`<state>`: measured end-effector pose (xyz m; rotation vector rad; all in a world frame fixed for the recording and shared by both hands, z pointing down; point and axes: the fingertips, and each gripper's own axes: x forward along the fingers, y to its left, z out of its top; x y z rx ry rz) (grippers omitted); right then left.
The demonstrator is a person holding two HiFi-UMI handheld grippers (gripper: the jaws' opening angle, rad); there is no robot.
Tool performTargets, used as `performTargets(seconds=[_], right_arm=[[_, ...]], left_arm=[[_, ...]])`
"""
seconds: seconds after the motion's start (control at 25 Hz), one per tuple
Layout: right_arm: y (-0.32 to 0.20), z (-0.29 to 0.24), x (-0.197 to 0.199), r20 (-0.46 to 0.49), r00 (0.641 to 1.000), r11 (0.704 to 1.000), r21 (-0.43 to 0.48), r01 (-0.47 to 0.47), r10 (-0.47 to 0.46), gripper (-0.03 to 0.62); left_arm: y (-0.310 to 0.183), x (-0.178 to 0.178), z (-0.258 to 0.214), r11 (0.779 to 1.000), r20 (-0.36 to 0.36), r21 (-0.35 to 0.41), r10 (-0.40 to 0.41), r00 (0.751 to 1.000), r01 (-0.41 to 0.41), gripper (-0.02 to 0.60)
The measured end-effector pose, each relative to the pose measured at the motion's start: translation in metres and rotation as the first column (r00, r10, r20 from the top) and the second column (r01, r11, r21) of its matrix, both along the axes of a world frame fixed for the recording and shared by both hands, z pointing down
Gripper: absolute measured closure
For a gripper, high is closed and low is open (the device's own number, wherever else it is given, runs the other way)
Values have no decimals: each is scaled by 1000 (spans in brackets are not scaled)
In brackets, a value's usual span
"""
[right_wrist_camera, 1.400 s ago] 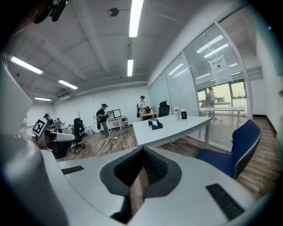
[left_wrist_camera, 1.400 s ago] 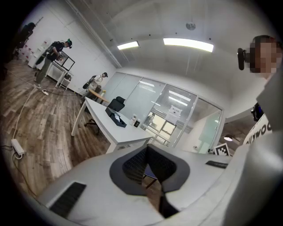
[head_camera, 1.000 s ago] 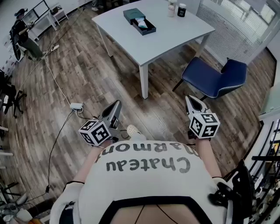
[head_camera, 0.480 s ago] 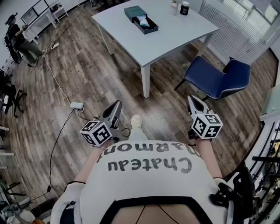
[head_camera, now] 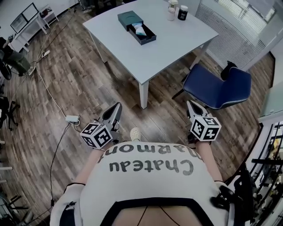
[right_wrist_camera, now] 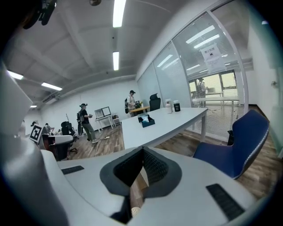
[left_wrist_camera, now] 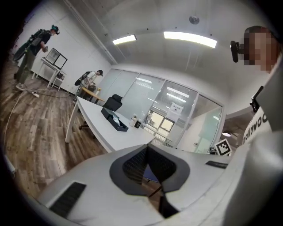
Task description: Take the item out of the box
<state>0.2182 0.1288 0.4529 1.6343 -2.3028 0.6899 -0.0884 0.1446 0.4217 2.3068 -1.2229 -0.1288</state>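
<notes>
On a white table (head_camera: 168, 44) across the room lies a dark open box (head_camera: 142, 33), with a pale item (head_camera: 138, 29) inside and the box lid (head_camera: 128, 18) beside it. The box (left_wrist_camera: 116, 121) (right_wrist_camera: 146, 120) is small and distant in both gripper views. In the head view my left gripper (head_camera: 116, 107) and right gripper (head_camera: 190, 104) are held close to my body over the wooden floor, far short of the table. Both are shut, jaw tips meeting, with nothing between them.
Two small containers (head_camera: 176, 10) stand at the table's far edge. A blue chair (head_camera: 216, 86) sits to the right of the table. A power strip (head_camera: 70, 119) and cable lie on the floor at left. People (left_wrist_camera: 31, 48) stand further back in the room.
The view has shifted a little and the table and chair now sit slightly nearer. Both grippers stay shut, held in front of my body.
</notes>
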Motion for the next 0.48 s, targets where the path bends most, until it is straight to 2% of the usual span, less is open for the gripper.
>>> performTargets(seconds=[0.28,0.48], right_arm=[[-77,-17,-21,-6,1000,999,31,-16,16,595],[-117,-14,-44,-14,1000,1000,24,-3,3,594]], left_arm=[[-77,-21,-22,997,-30,42,62,998,-61,591],[-114,-42,-18,997,-31,46,62,998,-60,591]])
